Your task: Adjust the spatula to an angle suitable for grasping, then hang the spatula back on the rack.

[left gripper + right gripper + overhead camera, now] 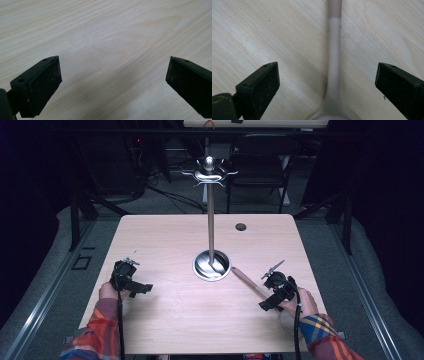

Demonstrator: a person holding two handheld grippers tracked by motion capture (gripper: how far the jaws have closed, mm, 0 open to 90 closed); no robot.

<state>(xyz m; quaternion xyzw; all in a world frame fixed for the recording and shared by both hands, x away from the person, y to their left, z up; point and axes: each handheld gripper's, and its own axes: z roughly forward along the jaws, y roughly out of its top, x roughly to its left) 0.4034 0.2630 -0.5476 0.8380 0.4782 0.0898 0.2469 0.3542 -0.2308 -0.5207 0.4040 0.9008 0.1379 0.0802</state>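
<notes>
Dark surroundings and one black chair (260,162) are seen behind one pale wooden table (170,240), on which one tall metal stand (211,215) with a round base is set at the centre. One spoon-like utensil (248,281) is laid flat just right of the base, its pale handle (334,62) seen between the spread jaws of the right gripper (327,82). The left gripper (113,75) is held with jaws apart over bare wood, nothing being gripped by either of the two.

The left gripper (131,281) sits low at the person's left, its jaws spread wide, held by the left hand (107,291). The right gripper (276,290) hangs low at the right, jaws likewise wide apart, gripped by the right hand (303,302). Both forearms wear plaid sleeves (95,332).
</notes>
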